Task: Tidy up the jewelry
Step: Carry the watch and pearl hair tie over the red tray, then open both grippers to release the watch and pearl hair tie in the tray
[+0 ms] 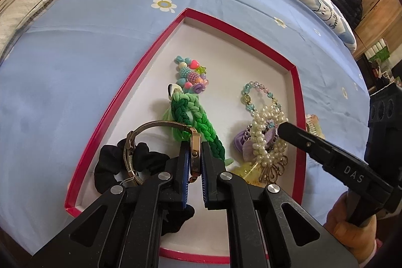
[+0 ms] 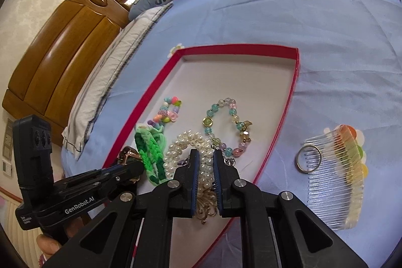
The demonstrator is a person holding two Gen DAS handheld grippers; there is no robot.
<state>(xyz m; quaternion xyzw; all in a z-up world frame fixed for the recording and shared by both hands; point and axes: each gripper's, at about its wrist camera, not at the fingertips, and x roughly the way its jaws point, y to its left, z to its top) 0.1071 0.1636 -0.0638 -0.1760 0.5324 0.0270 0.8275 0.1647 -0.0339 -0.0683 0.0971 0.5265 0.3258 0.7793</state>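
Note:
A red-rimmed box (image 1: 118, 97) with a white floor lies on the blue bedsheet. My left gripper (image 1: 194, 142) is shut on a rose-gold watch (image 1: 195, 157), whose mesh strap (image 1: 155, 123) arcs left over a black scrunchie (image 1: 110, 162). In the box lie a green braided band (image 1: 198, 117), a colourful bead charm (image 1: 191, 77), a glass-bead bracelet (image 2: 226, 127) and a pearl bracelet (image 2: 186, 145). My right gripper (image 2: 206, 155) hovers over the pearl bracelet with jaws slightly apart and nothing held; it also shows in the left wrist view (image 1: 282, 128).
A clear comb (image 2: 334, 177) with a coloured spine and a metal key ring (image 2: 307, 158) lie on the sheet right of the box (image 2: 289, 102). A gold filigree piece (image 2: 207, 205) lies under the right gripper. Pillows and a wooden headboard (image 2: 65, 42) stand at the far side.

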